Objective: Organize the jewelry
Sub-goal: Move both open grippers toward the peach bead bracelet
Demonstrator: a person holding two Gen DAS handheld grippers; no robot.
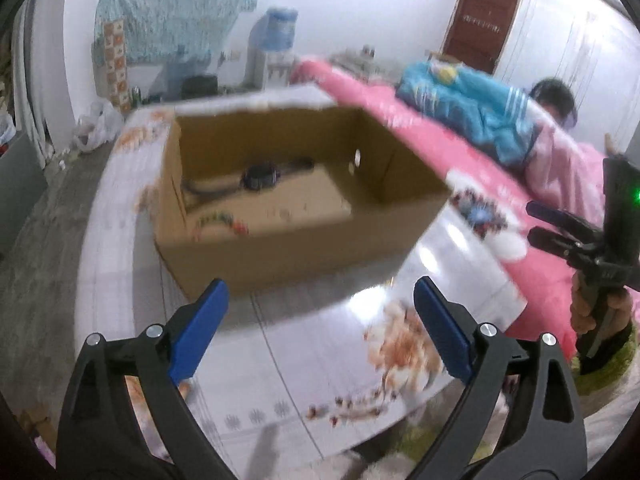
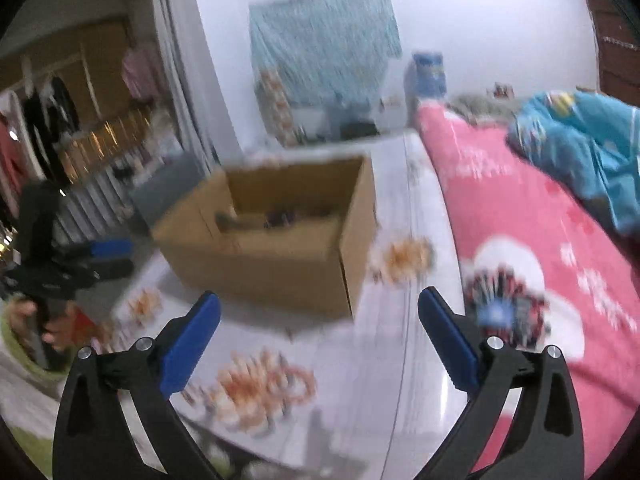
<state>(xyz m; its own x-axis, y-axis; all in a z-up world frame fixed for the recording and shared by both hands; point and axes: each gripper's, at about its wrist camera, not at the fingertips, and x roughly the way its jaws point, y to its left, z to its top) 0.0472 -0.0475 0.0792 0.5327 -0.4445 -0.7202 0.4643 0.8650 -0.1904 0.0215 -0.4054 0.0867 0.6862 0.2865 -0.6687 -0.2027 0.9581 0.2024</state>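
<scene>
Both grippers, left (image 1: 320, 320) and right (image 2: 320, 332), hang empty with jaws wide apart before the box (image 1: 280, 248) mid-table (image 1: 312, 360), where a light, limp watch (image 1: 260, 176) lies, likely best pinched by its stiff case.

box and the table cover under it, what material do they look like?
Box: corrugated cardboard, matte brown, going by the raw torn top edge, the fold creases and the punched holes in one wall. Table cover: probably plastic or oilcloth, glossy white with printed orange flowers; it throws a bright glare patch. Motion blur leaves the finer texture open.
</scene>
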